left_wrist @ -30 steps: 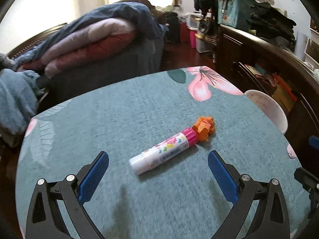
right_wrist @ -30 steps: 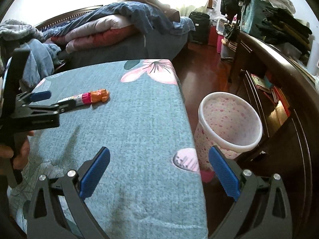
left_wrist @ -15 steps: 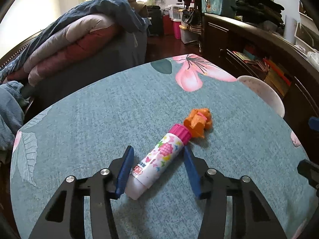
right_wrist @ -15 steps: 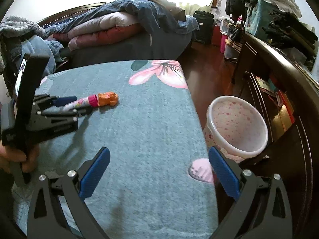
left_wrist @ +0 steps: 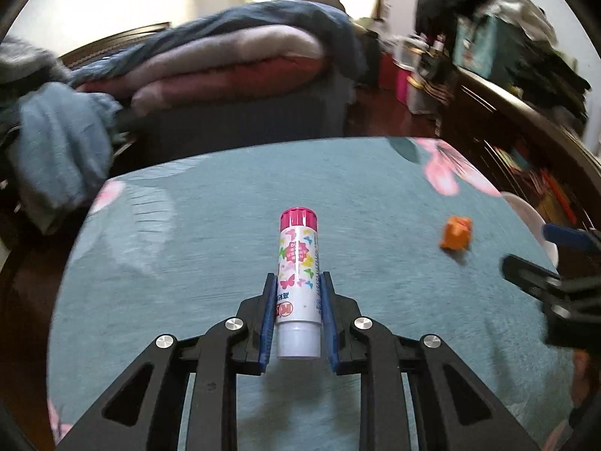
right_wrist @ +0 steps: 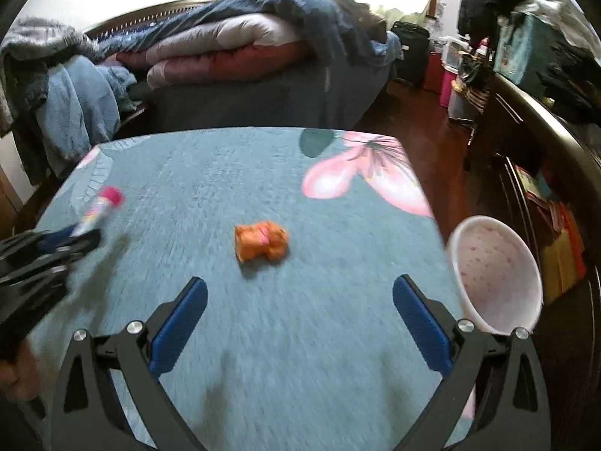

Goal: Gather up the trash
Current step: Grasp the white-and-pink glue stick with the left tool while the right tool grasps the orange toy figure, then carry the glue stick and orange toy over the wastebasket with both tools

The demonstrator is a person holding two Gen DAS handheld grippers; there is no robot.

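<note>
Glue stick (left_wrist: pixel 298 282) is sitting pinched in the left gripper (left_wrist: pixel 298 319), its long axis running straight out along the fingers. Right gripper (right_wrist: pixel 300 323) is hovering spread wide, the orange wrapper (right_wrist: pixel 261 242) lying on the tablecloth (right_wrist: pixel 338 357) just ahead, the bin (right_wrist: pixel 496 263) off its right side.

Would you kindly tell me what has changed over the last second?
The left gripper closed on the white glue stick with a pink cap and lifted it away from the crumpled orange wrapper. The right gripper moved toward that wrapper. The wrapper and the pink speckled bin stayed put.
</note>
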